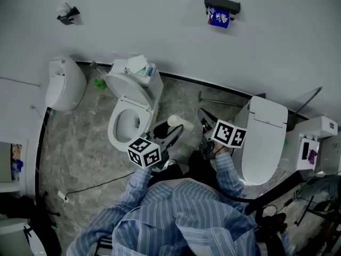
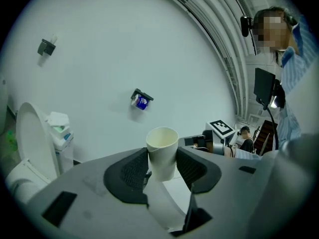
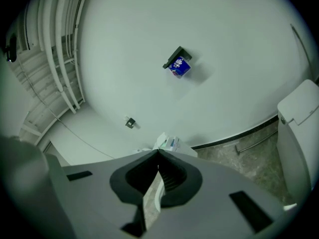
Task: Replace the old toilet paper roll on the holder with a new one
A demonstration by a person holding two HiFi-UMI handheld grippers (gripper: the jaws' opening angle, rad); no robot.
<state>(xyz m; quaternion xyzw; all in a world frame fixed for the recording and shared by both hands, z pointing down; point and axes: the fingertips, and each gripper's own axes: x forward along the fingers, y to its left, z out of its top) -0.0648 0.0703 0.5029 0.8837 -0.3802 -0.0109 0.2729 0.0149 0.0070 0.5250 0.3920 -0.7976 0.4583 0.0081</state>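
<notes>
One empty cardboard tube (image 2: 162, 151) pinched across its middle by left claw (image 2: 162, 164), mid-air near toilet (image 1: 128, 116), well apart from wall holder (image 1: 222, 5). Blue-wrapped pack (image 1: 218, 18) under holder. Right claw (image 3: 158, 158) closed, empty. Tube likely light, thin-walled, easily crushed: gentle squeeze, mid-length grip best.

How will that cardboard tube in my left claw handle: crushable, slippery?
The cardboard tube is hollow and thin-walled, so it is probably very light and easily dented if the left claw squeezes harder. Its rim seems slightly kinked on one side. Being round, it would likely roll if dropped on the floor.
</notes>
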